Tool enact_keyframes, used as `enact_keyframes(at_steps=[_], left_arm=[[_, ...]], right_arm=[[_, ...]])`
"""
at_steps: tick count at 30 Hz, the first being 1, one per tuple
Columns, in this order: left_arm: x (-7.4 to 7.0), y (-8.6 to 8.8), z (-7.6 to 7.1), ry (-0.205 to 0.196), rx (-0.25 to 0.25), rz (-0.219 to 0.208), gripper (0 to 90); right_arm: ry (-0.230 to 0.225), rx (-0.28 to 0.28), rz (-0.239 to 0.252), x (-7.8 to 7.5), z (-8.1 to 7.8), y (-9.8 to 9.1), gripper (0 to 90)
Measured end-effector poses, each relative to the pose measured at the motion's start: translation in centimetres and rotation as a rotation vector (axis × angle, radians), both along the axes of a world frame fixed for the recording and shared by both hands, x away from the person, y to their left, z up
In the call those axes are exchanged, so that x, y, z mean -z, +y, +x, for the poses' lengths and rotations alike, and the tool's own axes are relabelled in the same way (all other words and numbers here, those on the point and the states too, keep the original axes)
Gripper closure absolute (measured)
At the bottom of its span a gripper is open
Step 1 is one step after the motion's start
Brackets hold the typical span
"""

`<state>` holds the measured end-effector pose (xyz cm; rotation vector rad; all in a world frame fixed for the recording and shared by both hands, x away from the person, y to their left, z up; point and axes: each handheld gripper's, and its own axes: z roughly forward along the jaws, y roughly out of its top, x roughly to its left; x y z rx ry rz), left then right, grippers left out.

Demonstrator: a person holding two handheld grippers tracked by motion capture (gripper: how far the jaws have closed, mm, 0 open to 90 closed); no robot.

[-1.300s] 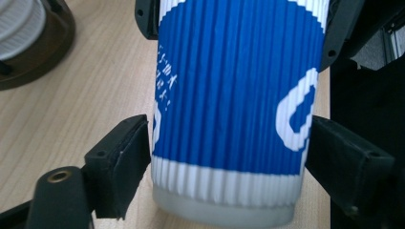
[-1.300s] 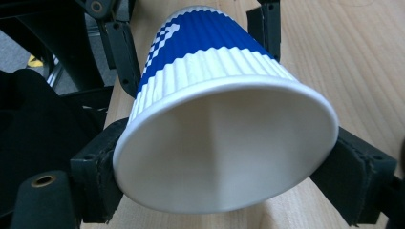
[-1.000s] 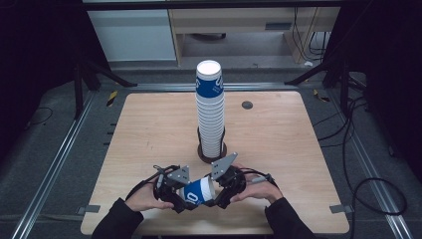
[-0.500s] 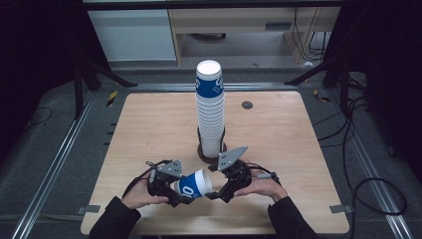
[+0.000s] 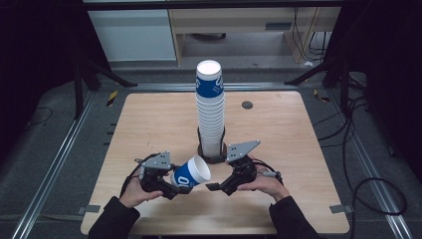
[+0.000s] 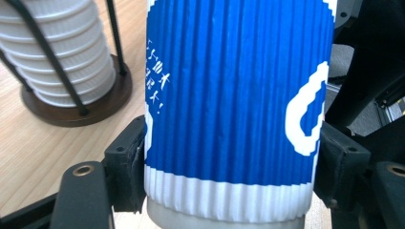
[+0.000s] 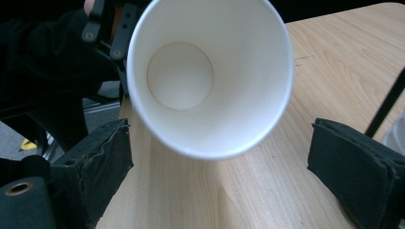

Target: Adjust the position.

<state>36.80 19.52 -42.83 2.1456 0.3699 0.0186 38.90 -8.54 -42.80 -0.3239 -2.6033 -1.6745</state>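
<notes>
Currently left gripper pinches blue cup near base; right gripper jaws just opened, empty. Advise: keep cup level, seat squarely on stack.

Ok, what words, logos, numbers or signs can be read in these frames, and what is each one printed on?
Held blue cup: small white vertical script, not legible; beside it a partial large white shape, unidentifiable.
Top cup of the stack: white marks, too blurred to read.
No other text.
</notes>
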Motion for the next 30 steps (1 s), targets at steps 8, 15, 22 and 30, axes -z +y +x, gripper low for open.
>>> enact_keyframes(at_steps=[8,15,22,30], left_arm=[[0.4,-1.2,-0.4,-0.005,0.024,0.021,26.4],[0.7,-1.9,-0.7,0.000,0.043,0.026,26.5],[0.9,-2.1,-0.6,0.023,0.055,0.034,26.4],[1.3,-2.1,-0.3,0.068,0.058,0.088,19.6]], right_arm=[[0.045,-0.026,0.031,0.4,0.0,0.6,8.2],[0.066,-0.045,0.026,0.7,-0.2,1.3,9.9],[0.087,-0.064,0.019,0.8,-0.2,1.2,14.2],[0.052,-0.059,-0.051,0.7,-0.4,1.2,14.7]])
